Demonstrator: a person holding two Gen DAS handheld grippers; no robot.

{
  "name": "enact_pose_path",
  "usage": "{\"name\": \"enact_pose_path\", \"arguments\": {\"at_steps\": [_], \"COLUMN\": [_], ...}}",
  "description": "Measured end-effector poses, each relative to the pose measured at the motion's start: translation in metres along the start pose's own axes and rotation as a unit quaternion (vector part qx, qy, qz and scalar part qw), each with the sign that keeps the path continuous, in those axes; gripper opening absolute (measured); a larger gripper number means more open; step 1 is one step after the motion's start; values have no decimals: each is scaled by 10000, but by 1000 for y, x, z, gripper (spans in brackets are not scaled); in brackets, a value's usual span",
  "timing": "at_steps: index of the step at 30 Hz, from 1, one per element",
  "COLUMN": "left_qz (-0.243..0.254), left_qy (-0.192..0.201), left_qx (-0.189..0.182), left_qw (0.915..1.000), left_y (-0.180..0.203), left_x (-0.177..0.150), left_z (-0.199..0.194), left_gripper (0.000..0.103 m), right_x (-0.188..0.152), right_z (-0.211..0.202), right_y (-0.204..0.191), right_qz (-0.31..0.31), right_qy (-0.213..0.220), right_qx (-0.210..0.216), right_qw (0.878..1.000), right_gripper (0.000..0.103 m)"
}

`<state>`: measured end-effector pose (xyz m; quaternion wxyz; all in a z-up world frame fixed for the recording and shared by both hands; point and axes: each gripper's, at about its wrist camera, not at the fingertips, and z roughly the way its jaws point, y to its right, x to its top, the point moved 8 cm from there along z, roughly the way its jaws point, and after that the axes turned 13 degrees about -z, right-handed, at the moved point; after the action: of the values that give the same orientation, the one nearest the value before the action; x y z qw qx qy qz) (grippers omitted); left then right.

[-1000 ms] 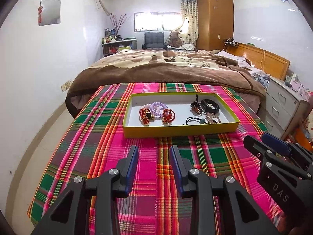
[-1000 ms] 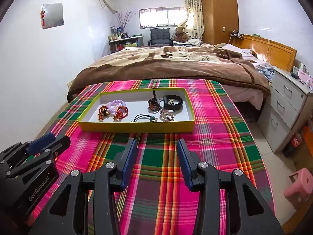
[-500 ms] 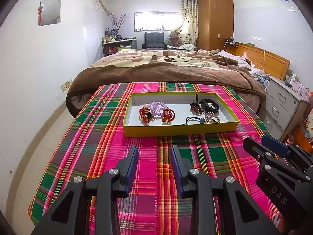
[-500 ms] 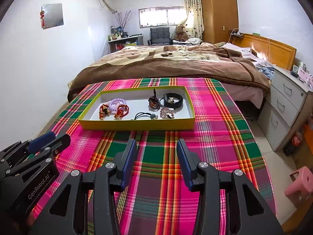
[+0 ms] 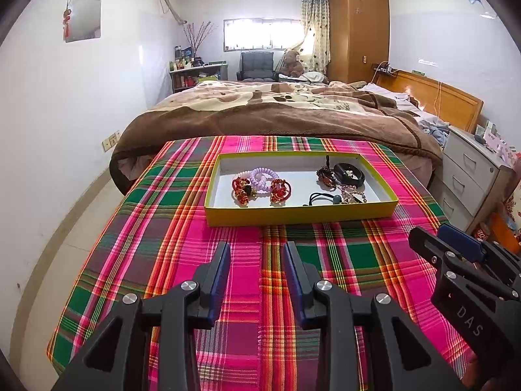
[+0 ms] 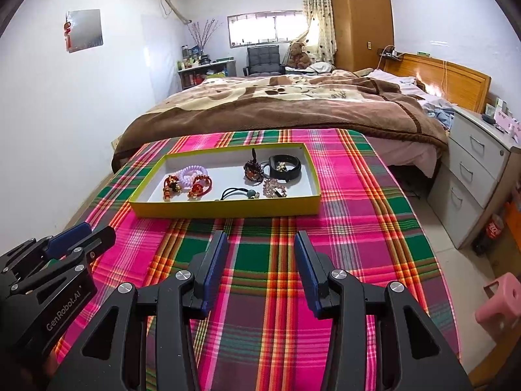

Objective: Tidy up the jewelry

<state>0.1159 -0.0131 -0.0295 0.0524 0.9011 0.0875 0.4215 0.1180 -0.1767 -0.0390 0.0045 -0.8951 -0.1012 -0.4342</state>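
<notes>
A yellow-rimmed shallow tray (image 5: 299, 216) with a white floor sits on the plaid cloth; it also shows in the right wrist view (image 6: 224, 210). In it lie two red beaded bracelets (image 5: 241, 189), a lilac coil hair tie (image 5: 262, 176), a black wristband (image 5: 350, 174), a dark beaded piece (image 5: 325, 176), a black hair tie with a grey bead (image 5: 322, 198) and a pale pink beaded piece (image 6: 274, 188). My left gripper (image 5: 256, 251) is open and empty, short of the tray's front. My right gripper (image 6: 260, 244) is open and empty, also short of the tray.
The plaid cloth (image 6: 358, 215) covers a table that ends at the left and right. A bed with a brown blanket (image 5: 276, 110) stands behind. A grey drawer unit (image 6: 472, 176) and a pink stool (image 6: 498, 303) are on the right.
Both grippers have drifted slightly, so the tray sits a little differently in each view. Both stay open; nothing in the tray has moved.
</notes>
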Motion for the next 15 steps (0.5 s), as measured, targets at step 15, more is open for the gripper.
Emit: {"name": "enact_pose_path", "arguments": {"at_steps": [15], "left_qz": [5], "left_qy": [-26], "left_qx": [12], "left_qw": [10000], "left_y": [-1], "left_x": [-2], "left_z": [1], "left_gripper": [33], "right_x": [-1], "right_z": [0], "right_y": [-1], "right_qz": [-10], "right_qy": [-19], "right_qx": [13], "right_qw": [10000], "right_gripper": [43]}}
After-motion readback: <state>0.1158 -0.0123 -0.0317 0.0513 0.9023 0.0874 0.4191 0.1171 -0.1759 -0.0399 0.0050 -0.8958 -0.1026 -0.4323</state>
